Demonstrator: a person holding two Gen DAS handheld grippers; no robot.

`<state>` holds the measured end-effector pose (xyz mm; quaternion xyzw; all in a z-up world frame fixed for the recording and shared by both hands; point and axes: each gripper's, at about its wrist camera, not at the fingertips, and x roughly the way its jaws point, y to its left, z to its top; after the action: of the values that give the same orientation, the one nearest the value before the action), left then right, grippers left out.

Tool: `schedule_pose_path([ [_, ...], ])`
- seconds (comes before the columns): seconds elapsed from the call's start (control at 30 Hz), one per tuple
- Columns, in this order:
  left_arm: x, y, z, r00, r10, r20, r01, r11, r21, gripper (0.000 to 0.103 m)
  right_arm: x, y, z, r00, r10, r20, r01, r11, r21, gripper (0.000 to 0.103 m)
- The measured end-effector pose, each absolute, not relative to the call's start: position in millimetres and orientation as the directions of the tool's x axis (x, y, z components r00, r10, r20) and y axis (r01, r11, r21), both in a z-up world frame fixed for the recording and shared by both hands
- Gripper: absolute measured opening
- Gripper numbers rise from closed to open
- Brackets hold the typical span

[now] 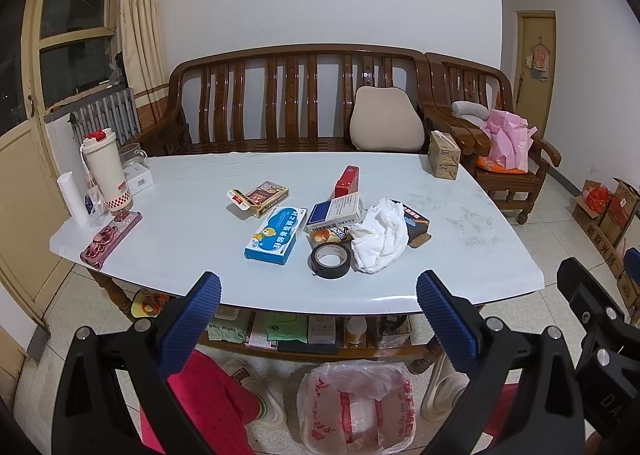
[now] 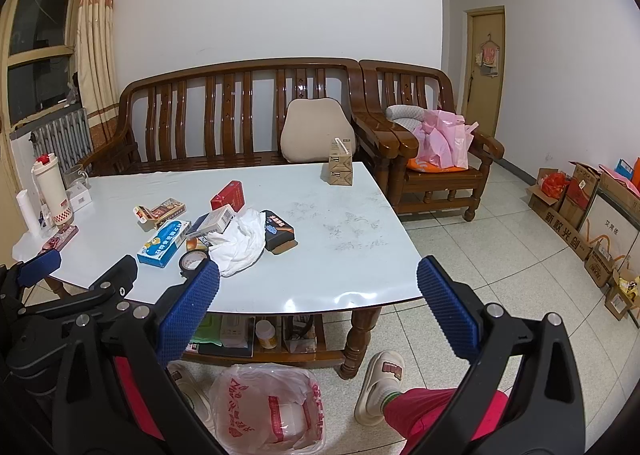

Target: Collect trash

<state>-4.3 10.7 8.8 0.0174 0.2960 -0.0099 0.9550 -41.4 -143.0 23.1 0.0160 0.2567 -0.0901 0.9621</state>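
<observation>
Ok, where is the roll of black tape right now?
The roll of black tape lies flat on the table near its front edge, just left of the crumpled white tissue, in both views.

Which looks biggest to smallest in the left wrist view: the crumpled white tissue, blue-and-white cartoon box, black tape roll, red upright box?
1. Crumpled white tissue and blue-and-white cartoon box: alike, not ranked.
2. Black tape roll.
3. Red upright box: smallest, though it stands farther back, so unsure.

Wooden sofa [image 1: 296, 103], beige cushion [image 1: 386, 119], white thermos [image 1: 105, 171] behind table [image 1: 192, 255].
</observation>
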Motion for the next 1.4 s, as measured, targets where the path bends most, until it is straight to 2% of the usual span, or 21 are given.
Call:
schedule_pose_path([
  [1.07, -3.7, 20.7, 10.3, 0.825, 0.001, -0.565, 0.019, 0.999, 0.03, 0.096, -32.5, -133.6, 21.8, 0.85, -0.137, -0.509, 0.15, 0.988, -0.016, 0.097],
  [1.2, 8.3, 30.9, 11.2, 0.797, -0.028, -0.603, 0.038, 0.999, 0.004, 0.096, -20.2, -133.0, 23.5, 0.846, -0.094, -0.524, 0.091, 0.995, -0.031, 0.097],
  [1.4, 39.7, 57.7, 8.3, 0.7, -0.15, -0.699, 0.169, 0.985, -0.042, 0.096, 10.0, -150.3, 32.4, 0.833, 0.025, -0.553, -0.037, 0.999, -0.009, 0.097],
])
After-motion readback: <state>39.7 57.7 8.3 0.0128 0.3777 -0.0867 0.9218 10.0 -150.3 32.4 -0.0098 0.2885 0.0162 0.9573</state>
